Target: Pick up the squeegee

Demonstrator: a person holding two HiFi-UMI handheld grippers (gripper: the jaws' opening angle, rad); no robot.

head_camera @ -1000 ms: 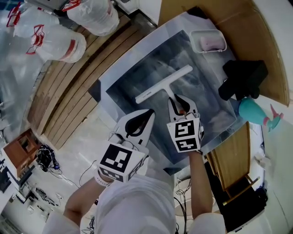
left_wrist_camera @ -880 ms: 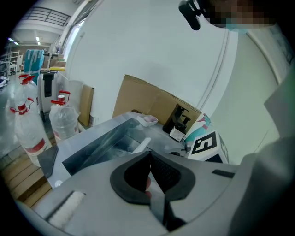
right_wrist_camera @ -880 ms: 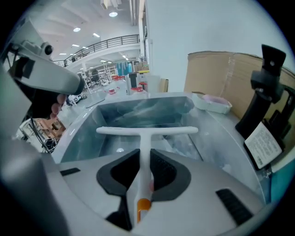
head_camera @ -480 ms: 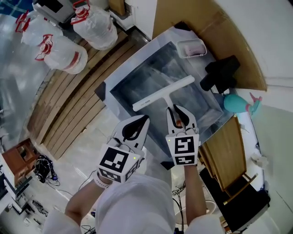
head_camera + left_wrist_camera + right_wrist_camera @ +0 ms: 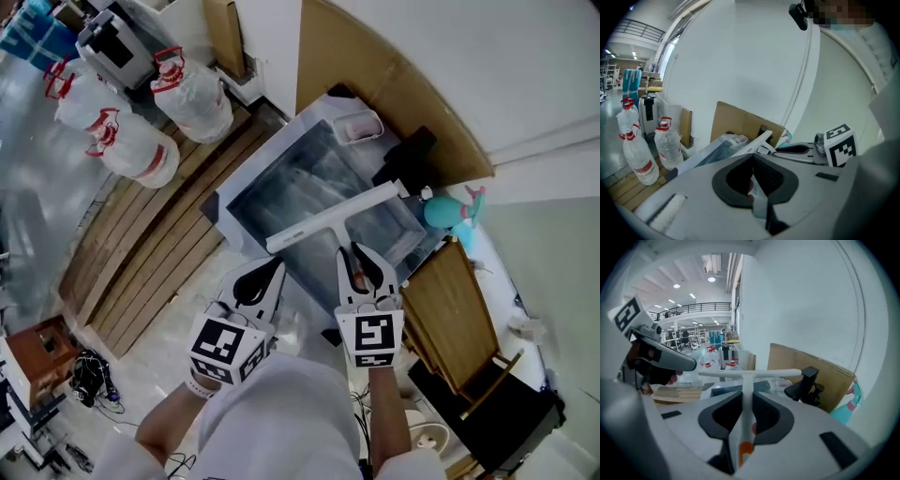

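The white squeegee [image 5: 333,217] hangs above the grey glass pane [image 5: 272,192], its long blade crosswise and its handle pointing back at me. My right gripper [image 5: 354,249] is shut on that handle; in the right gripper view the handle [image 5: 746,394] runs between the jaws, with the blade [image 5: 750,373] ahead. My left gripper [image 5: 272,266] hovers to the left of it, over the pane's near edge, with its jaws together and nothing in them [image 5: 753,157]. The left gripper view also catches the squeegee [image 5: 761,139] and the right gripper [image 5: 797,150].
Large water bottles [image 5: 131,145] stand at the left by wooden planks [image 5: 141,244]. Beyond the pane are a pink-filled white dish [image 5: 358,127], a black device [image 5: 408,155], a teal spray bottle [image 5: 445,211] and cardboard [image 5: 375,75]. A wooden board [image 5: 450,291] lies at the right.
Both grippers and the head view have risen away from the floor, so the pane looks smaller. The squeegee has stayed in the right gripper and come up with it.
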